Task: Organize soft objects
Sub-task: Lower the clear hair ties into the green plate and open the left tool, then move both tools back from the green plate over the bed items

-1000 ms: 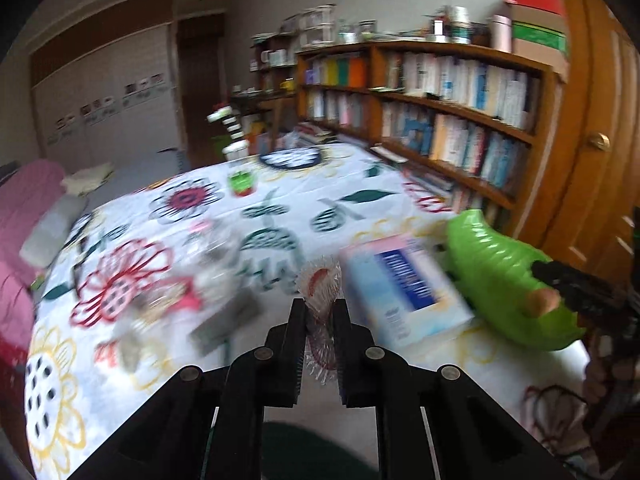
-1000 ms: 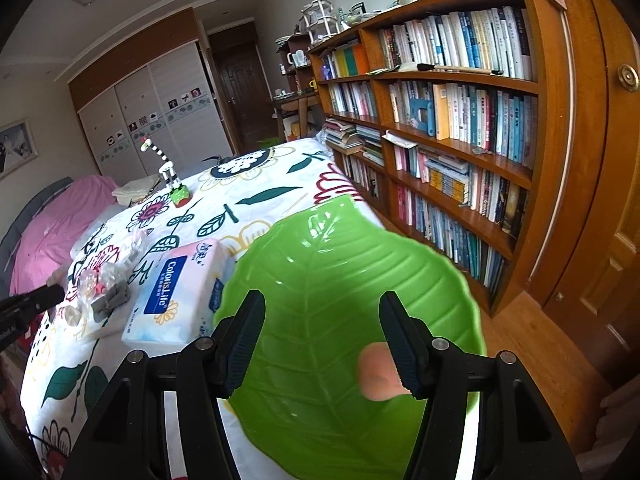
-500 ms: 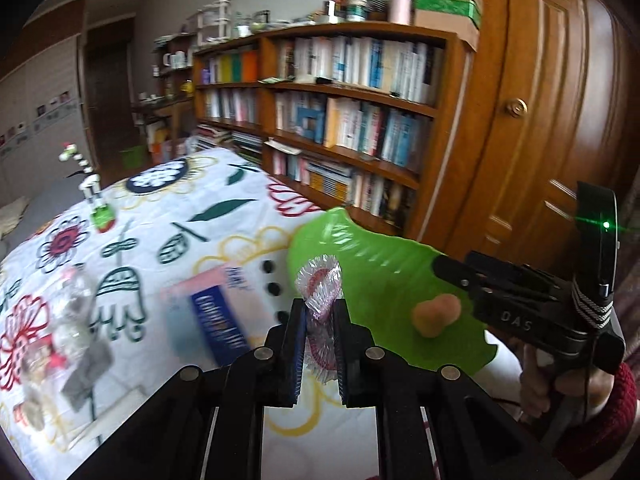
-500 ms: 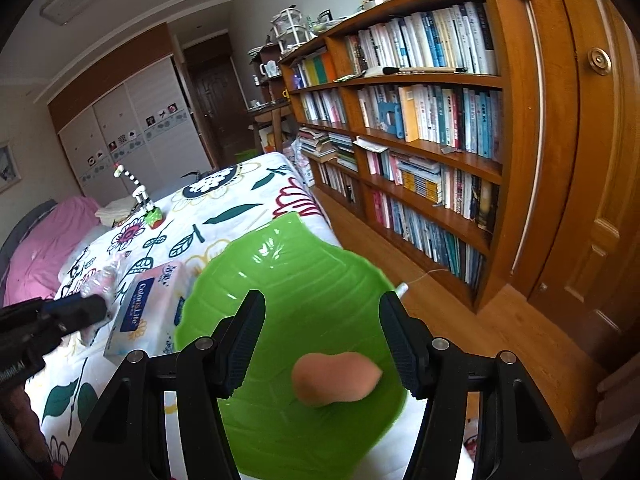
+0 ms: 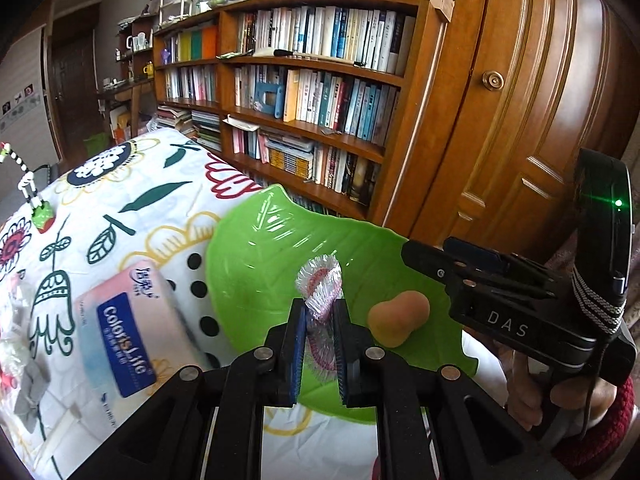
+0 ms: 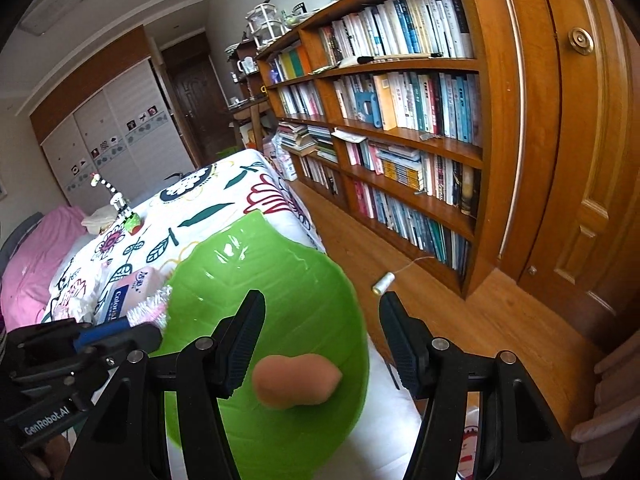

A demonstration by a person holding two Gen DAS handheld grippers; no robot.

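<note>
Trouble is looming mostly at the release, I am judging. In the lower centre of the left wrist view, my left gripper [image 5: 320, 322] is clenching a pink-and-white frilly mesh scrubber puff [image 5: 320, 288], its frills bulging above the pads while it is hanging over the glossy green leaf-shaped plastic tray [image 5: 256, 248]. That tray is sitting at the near corner of the white floral-print bedspread [image 5: 132, 200], and in the right wrist view its right rim [image 6: 352, 320] is appearing to reach the bed's edge, with wooden floor showing beyond. If I am opening too far right or too high, the light puff may be bouncing off the slick surface and rolling to the floor. Its mesh may also be snagging on the ribbed pads and clinging after the jaws part.

My right gripper [image 6: 320, 340] is hovering released at the lower centre of its own view, jaws wide and empty, just above a peach-coloured peanut-shaped soft sponge [image 6: 296, 380] lying in the tray. The two tools are crowding each other over the tray, so a careless swing may be knocking them together or nudging the tray off the bed. A pink-and-blue tissue pack [image 5: 116, 332] is lying just left of the tray, at the left of the frame.
</note>
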